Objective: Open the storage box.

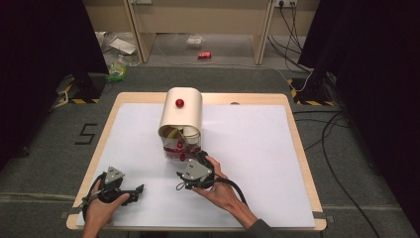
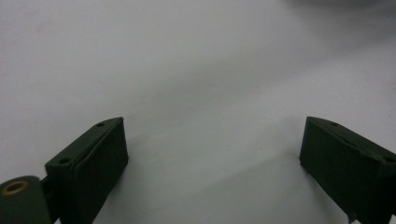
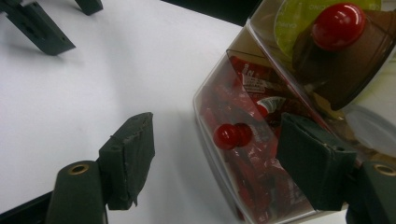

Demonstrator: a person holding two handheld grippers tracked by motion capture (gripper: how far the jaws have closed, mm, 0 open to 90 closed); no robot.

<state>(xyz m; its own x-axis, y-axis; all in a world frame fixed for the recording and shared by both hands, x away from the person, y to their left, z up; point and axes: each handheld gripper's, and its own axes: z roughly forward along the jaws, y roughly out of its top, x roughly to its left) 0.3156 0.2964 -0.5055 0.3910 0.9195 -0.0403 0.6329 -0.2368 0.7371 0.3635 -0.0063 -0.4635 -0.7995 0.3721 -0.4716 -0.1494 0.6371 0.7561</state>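
The box (image 1: 181,121) stands mid-counter, a cream roll-top case with a clear plastic front drawer (image 3: 243,154) holding red packets. A small red knob (image 3: 229,136) sticks out of the drawer's front; a second knob (image 1: 180,103) sits on the cream top. The clear plastic looks stiff, smooth and likely slippery, and the box probably light, so the lower knob seems the best place to grip. The right gripper (image 3: 219,154) hangs just before that knob, fingers apart around it, not touching. The left gripper (image 1: 130,191) rests on the white counter (image 1: 257,163), well apart from the box, fingers wide apart.
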